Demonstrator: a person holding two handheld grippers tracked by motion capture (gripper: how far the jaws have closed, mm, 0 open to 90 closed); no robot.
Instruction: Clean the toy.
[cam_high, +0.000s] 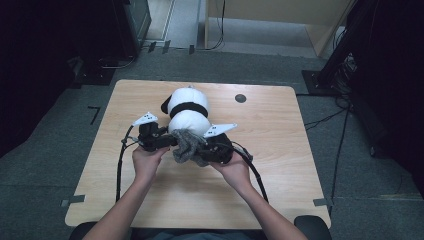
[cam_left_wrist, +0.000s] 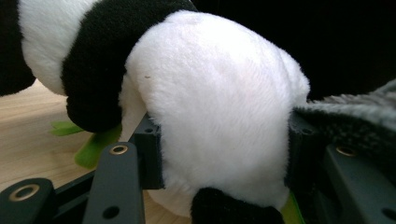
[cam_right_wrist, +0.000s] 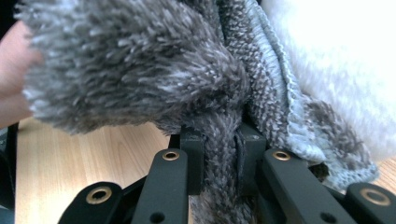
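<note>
A black-and-white panda plush (cam_high: 188, 107) lies on the wooden table (cam_high: 280, 165). My left gripper (cam_high: 167, 141) comes in from its left, and in the left gripper view the left gripper (cam_left_wrist: 224, 140) is shut on a white, rounded part of the panda plush (cam_left_wrist: 215, 107). A grey fuzzy knitted cloth (cam_high: 187, 145) hangs over the plush's near end. My right gripper (cam_high: 202, 150) holds it from the right. In the right gripper view the right gripper (cam_right_wrist: 219, 140) is shut on a fold of the grey cloth (cam_right_wrist: 140, 65), with the panda plush's white fur (cam_right_wrist: 336, 56) just beyond.
A green felt piece (cam_left_wrist: 93, 149) lies on the table under the panda's black limb. A dark round hole (cam_high: 240, 98) marks the table's far right. Cables trail from both grippers toward the near edge. Dark stands and cables (cam_high: 345, 70) sit on the floor to the right.
</note>
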